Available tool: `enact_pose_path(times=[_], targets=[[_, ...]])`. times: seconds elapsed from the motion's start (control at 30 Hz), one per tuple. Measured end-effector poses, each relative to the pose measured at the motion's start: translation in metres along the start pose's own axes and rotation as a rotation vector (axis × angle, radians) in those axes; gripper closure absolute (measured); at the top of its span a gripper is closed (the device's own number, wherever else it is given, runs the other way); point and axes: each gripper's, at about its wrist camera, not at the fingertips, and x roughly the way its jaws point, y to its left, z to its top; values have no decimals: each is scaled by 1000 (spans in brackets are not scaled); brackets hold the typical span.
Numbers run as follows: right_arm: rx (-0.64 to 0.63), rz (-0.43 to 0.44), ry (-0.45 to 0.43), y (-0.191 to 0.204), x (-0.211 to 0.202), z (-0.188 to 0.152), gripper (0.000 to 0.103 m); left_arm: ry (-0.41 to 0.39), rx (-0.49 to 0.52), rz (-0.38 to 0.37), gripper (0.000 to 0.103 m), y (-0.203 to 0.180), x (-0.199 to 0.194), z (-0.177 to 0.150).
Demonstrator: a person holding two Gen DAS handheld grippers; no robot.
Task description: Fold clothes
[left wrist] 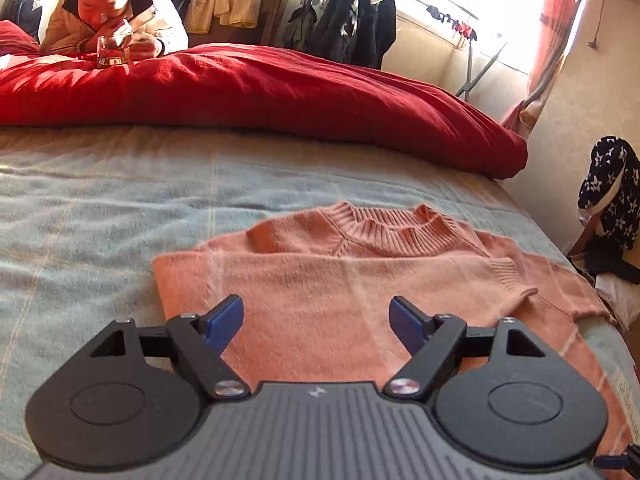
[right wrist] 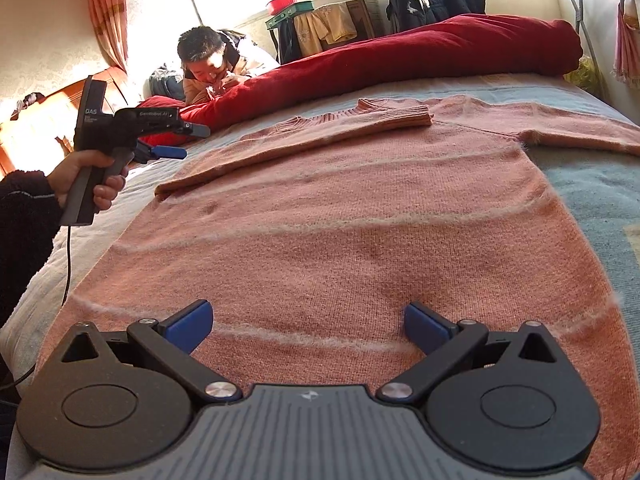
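Left wrist view, sweater: salmon-pink knit sweater [left wrist: 320, 280] lies flat on the bed sheet [left wrist: 100, 208], collar away from the camera. One sleeve [left wrist: 420, 268] is laid across the chest, cuff ending near the far side; judged a partial fold, body length not yet doubled.
Left wrist view, left gripper: left gripper [left wrist: 316, 318] held low over the hem half of the sweater, blue pads spread wide with nothing between them. Likely kept apart so it can take an edge of the knit.
Left wrist view, surroundings: rolled red quilt [left wrist: 280, 96] sits at the back of the bed, leaving the near sheet free as a folding surface. A person [left wrist: 116, 12] leans on the quilt with a glass [left wrist: 112, 52], well apart from the work.
Right wrist view, sweater: same sweater [right wrist: 340, 220] seen from the hem; folded sleeve [right wrist: 312, 140] runs diagonally over the upper chest, the other sleeve [right wrist: 560, 132] stretches outward to the right, unfolded.
Right wrist view, right gripper: right gripper [right wrist: 308, 326] poised over the hem, pads wide apart, gripping nothing.
Right wrist view, left gripper: left gripper [right wrist: 172, 140] held aloft by a hand [right wrist: 88, 180] beside the sweater's left edge, clear of the fabric.
Stage, judged: one sleeve in, one sleeve out; fits a fold in mid-course.
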Motion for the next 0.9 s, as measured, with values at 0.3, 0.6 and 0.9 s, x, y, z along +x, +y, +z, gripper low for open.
enact_pose_path(times=[0.3,0.6,0.9], targets=[[-47,-11,2,4,1,-2,0,41,-21,139,23,9,45,-2],[31,-22,-24,11,-36,4,0,62,177,45,22,-73,-44,-6],[28,-135,62,14,-48,-31,0,168,347,16,19,-142,-113,-65]])
